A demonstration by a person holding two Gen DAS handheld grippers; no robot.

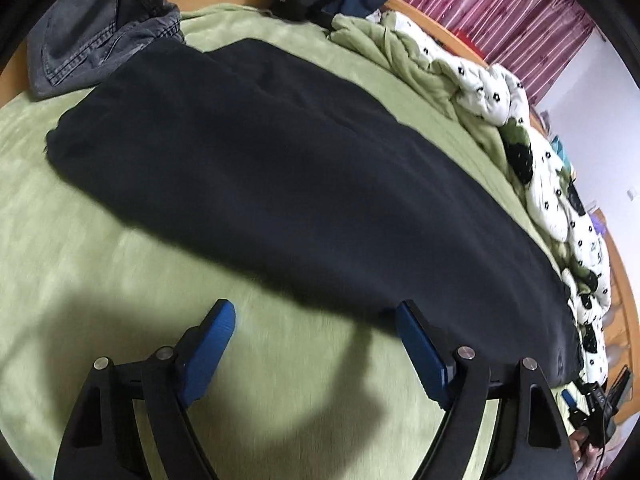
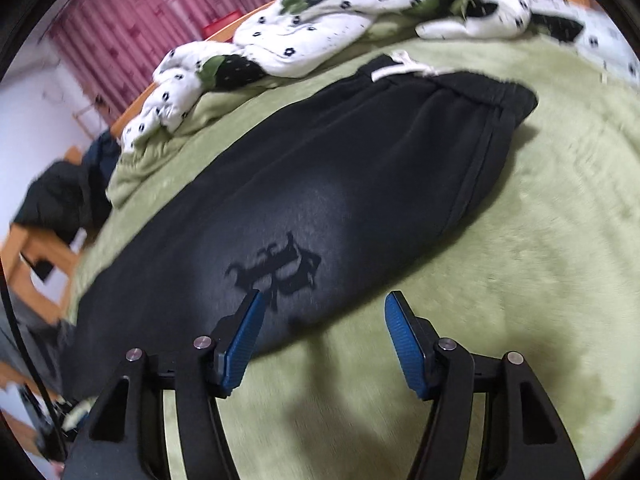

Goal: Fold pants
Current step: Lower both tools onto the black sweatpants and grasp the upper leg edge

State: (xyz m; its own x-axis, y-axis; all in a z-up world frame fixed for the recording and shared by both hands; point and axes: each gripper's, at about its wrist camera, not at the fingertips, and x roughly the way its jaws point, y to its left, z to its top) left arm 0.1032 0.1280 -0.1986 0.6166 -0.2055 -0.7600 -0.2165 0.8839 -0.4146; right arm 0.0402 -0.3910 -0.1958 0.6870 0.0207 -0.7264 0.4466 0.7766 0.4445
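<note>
Your left gripper hangs spread wide, empty, above the green blanket. The black pants lie flat, stretching toward ten o'clock (waistband at one o'clock in the right view). Your right gripper gapes too, over their near edge.

Home bedroom: green-covered bed, rumpled quilt, red curtains

green blanket, spotted white quilt, grey jeans, pink curtains.

Black pants lie flat on green blanket, jaws apart.
</note>
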